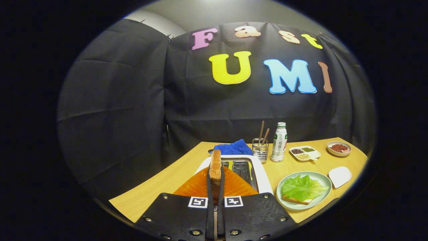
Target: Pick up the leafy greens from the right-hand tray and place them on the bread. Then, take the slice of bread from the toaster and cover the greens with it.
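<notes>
Gripper (215, 187) closed on one toast slice (215, 167), both fingers (209, 190) pressed to its faces, slice held upright on edge between them, lifted above the toaster (260, 174). One white toaster just ahead of the fingers on the desk (167, 180), two slots visible in its top. One orange ribbed tray (197, 187) under the held slice, beside the toaster. Right of the toaster, one pale green plate (322, 182) carrying one second bread slice (296, 200) lying flat, one leaf of greens (302, 188) spread over it and covering most of its top. Just beyond that plate, one small white dish (339, 176), near the desk's right edge. Further back, one white divided dish (305, 153) with three compartments: dark beans in one, green in another, pale yellow in the third. Near it, one round bowl (339, 148) with reddish-brown contents. One white bottle (279, 142) with a green cap stood upright behind the toaster, just beside one wire holder (260, 150) containing two brown chopsticks (263, 132) leaning apart. One blue cloth (233, 148) bunched at the toaster's far end, touching or nearly touching it; could not tell which. Two square markers (198, 202) seen on the gripper body, one on each side of the fingers.
</notes>
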### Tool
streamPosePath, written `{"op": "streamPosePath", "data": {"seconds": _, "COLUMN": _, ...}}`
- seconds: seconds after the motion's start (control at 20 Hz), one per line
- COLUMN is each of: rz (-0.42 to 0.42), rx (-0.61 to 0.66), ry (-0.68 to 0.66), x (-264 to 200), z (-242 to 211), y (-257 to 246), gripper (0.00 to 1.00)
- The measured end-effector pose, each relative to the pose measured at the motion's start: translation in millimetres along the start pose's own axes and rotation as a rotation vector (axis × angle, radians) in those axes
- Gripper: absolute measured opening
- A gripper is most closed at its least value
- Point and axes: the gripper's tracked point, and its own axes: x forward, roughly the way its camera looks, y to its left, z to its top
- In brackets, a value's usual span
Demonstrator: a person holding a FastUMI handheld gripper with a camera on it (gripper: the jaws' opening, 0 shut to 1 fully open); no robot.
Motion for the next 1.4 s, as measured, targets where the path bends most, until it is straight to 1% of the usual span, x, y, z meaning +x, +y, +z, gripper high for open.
{"op": "streamPosePath", "data": {"seconds": 0.2, "rz": 0.011, "rx": 0.016, "ry": -0.005, "x": 1, "z": 19, "y": -2, "gripper": 0.04}}
{"op": "streamPosePath", "data": {"seconds": 0.55, "rz": 0.049, "rx": 0.039, "ry": -0.070, "x": -6, "z": 62, "y": -4, "gripper": 0.04}}
{"op": "streamPosePath", "data": {"seconds": 0.7, "rz": 0.045, "rx": 0.051, "ry": -0.113, "x": -13, "z": 88, "y": -17, "gripper": 0.04}}
{"op": "streamPosePath", "data": {"seconds": 0.8, "rz": 0.040, "rx": 0.067, "ry": -0.132, "x": -19, "z": 97, "y": -26, "gripper": 0.04}}
{"op": "streamPosePath", "data": {"seconds": 0.95, "rz": 0.028, "rx": 0.059, "ry": -0.158, "x": -28, "z": 109, "y": -38, "gripper": 0.04}}
{"op": "streamPosePath", "data": {"seconds": 1.1, "rz": 0.015, "rx": 0.041, "ry": -0.160, "x": -34, "z": 110, "y": -56, "gripper": 0.04}}
{"op": "streamPosePath", "data": {"seconds": 1.4, "rz": -0.052, "rx": 0.022, "ry": -0.122, "x": -37, "z": 82, "y": -129, "gripper": 0.04}}
